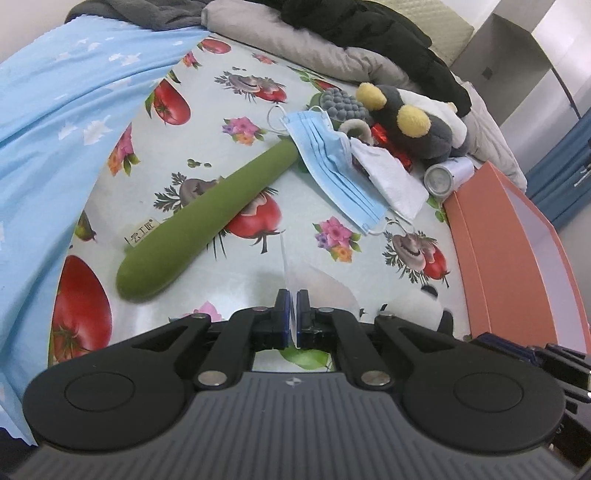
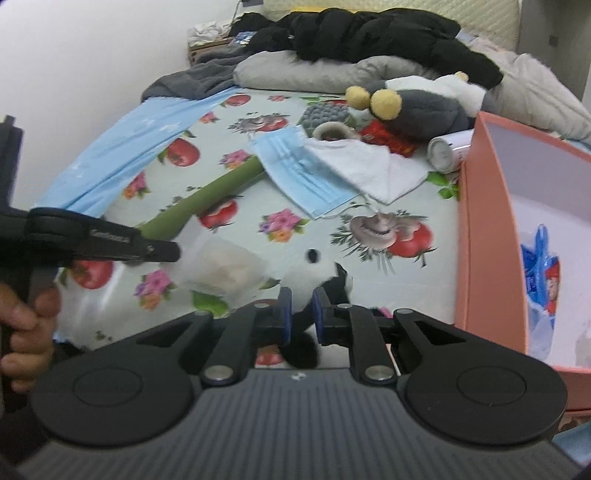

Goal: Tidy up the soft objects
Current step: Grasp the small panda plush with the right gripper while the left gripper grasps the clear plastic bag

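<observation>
My left gripper (image 1: 294, 295) is shut on the edge of a clear plastic bag (image 1: 295, 273), which also shows in the right wrist view (image 2: 225, 269) hanging from the left gripper (image 2: 173, 253). My right gripper (image 2: 301, 295) is shut on a black-and-white panda plush (image 2: 314, 269), whose ear peeks into the left view (image 1: 445, 319). On the fruit-print cloth (image 1: 236, 122) lie a green foam bat (image 1: 207, 218), a blue face mask (image 1: 332, 166), a white towel (image 1: 395, 177) and a grey plush with yellow ears (image 1: 417, 122).
An open orange box (image 2: 484, 229) stands at the right, with a blue-and-red packet (image 2: 541, 273) inside. A white can (image 2: 448, 149) lies beside it. A grey bumpy ball (image 2: 325, 114), red wrapper (image 2: 388, 138), grey pillow (image 2: 295, 74) and black jacket (image 2: 369, 33) sit behind. A blue sheet (image 1: 55, 129) lies left.
</observation>
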The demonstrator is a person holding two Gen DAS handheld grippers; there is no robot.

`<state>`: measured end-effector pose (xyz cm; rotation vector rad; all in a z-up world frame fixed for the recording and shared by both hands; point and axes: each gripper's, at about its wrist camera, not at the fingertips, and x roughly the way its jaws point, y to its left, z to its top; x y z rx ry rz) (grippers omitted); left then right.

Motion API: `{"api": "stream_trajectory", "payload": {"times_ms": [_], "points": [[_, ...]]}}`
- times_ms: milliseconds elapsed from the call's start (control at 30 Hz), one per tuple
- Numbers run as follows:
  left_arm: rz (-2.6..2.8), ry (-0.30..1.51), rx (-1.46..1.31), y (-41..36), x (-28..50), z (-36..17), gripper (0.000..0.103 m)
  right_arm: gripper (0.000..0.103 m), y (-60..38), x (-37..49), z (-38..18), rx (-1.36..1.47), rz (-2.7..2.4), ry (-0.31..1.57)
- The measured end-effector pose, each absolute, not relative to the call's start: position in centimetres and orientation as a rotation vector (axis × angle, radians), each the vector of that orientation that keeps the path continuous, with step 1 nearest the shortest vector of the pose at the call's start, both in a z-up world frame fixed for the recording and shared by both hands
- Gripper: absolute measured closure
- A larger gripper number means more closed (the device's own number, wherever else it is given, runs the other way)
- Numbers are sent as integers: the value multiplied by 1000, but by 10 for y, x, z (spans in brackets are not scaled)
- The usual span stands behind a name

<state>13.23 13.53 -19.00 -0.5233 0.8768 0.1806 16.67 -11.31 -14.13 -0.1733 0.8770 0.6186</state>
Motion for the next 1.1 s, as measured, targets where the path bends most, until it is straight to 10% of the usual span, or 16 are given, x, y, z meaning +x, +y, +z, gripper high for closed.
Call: {"api": "stream_trajectory", "payload": {"times_ms": [133, 300, 1100], "points": [[167, 886, -504, 133, 134, -188, 62, 55, -114, 168, -139, -175, 650, 864], [141, 870, -485, 131, 136, -186, 43, 54, -107, 187, -146, -207, 692, 877], [42, 966, -327, 99, 178, -206, 37, 60, -113, 202, -175, -258, 616, 944]]}}
